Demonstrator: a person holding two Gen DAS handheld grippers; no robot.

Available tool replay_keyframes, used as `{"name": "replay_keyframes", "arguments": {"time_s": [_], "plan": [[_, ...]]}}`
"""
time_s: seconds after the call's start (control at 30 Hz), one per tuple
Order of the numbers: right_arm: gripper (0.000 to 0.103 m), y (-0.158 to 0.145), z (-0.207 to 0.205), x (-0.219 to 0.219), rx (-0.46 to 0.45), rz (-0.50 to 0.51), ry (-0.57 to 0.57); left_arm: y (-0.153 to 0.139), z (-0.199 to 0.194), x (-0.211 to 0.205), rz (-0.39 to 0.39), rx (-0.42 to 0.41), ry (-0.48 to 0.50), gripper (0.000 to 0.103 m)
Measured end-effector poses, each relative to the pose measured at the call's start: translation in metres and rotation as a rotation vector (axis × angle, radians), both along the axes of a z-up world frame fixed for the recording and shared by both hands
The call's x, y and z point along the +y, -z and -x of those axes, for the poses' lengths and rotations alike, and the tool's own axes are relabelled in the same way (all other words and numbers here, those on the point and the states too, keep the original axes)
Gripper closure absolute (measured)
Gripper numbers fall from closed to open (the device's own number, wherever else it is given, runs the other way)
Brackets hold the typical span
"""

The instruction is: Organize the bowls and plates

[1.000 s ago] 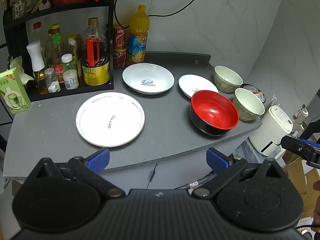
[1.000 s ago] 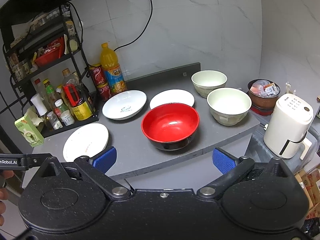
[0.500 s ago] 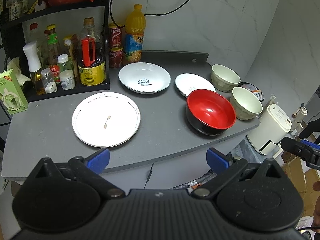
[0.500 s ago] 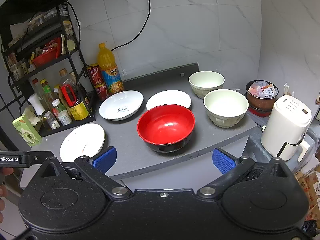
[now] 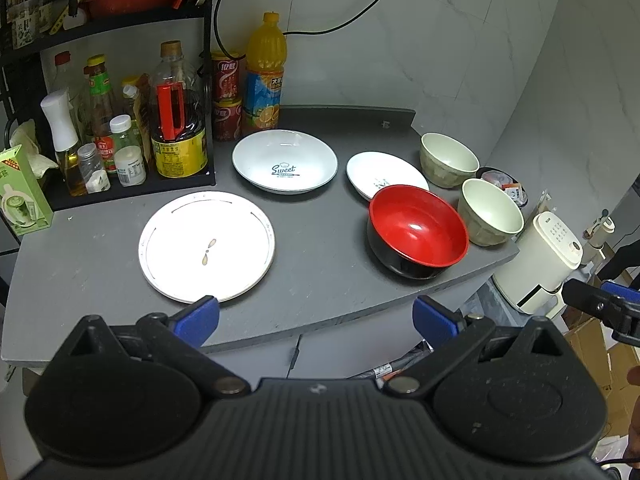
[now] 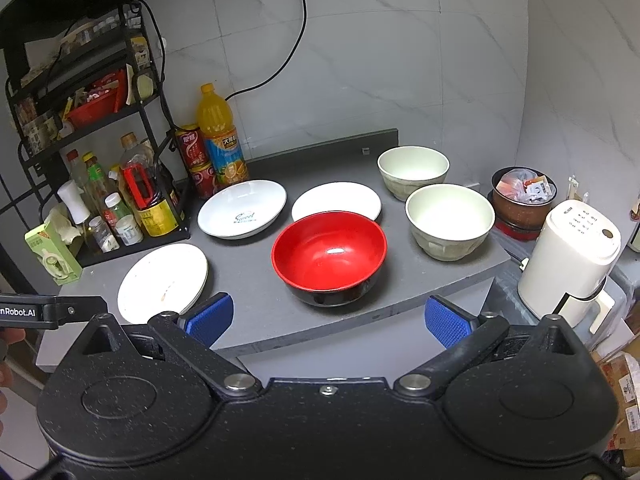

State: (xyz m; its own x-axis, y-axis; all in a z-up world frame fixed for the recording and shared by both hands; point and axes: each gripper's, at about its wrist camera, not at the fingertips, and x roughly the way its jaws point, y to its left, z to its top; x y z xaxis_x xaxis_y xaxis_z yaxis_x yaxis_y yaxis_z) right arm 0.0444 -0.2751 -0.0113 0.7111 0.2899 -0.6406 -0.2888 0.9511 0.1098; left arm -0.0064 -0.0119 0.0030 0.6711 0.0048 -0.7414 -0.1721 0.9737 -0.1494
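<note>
Plates and bowls lie spread over a grey countertop [image 5: 320,280]. The red-lined round bowl with a black outside [image 6: 329,255] stands near the front edge, empty. At its 11 o'clock, in the right wrist view, lies a small plain white plate [image 6: 340,200], whose near rim the bowl hides. At 2 o'clock stands a pale cream bowl [image 6: 449,220], and behind that a second cream bowl [image 6: 413,170]; both are upright and just beside each other. At 10 o'clock rests a deep white plate printed "Sweet" [image 6: 243,209]. At 8 o'clock, near the front edge, lies a large flat white plate with a thin rim line [image 5: 207,246], apart from the others.

The left gripper [image 5: 316,320] hovers short of the counter's front edge, its blue-padded fingers [image 5: 198,318] spread wide and holding nothing. The right gripper [image 6: 328,320] likewise hangs before the edge facing the red bowl, jaws wide apart and empty.

Farther out, a black wire rack of bottles [image 5: 120,128] stands at the counter's left, an orange juice bottle [image 6: 218,140] beside it, and a cream appliance [image 6: 568,256] past the right end.
</note>
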Motion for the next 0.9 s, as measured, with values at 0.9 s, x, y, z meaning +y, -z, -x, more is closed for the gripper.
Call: {"name": "replay_keyframes", "arguments": {"time_s": [0.9], "plan": [[0.000, -0.002, -0.015, -0.017, 0.026, -0.034, 0.009, -0.002, 0.008, -0.004, 0.002, 0.011, -0.042, 0.001]]}}
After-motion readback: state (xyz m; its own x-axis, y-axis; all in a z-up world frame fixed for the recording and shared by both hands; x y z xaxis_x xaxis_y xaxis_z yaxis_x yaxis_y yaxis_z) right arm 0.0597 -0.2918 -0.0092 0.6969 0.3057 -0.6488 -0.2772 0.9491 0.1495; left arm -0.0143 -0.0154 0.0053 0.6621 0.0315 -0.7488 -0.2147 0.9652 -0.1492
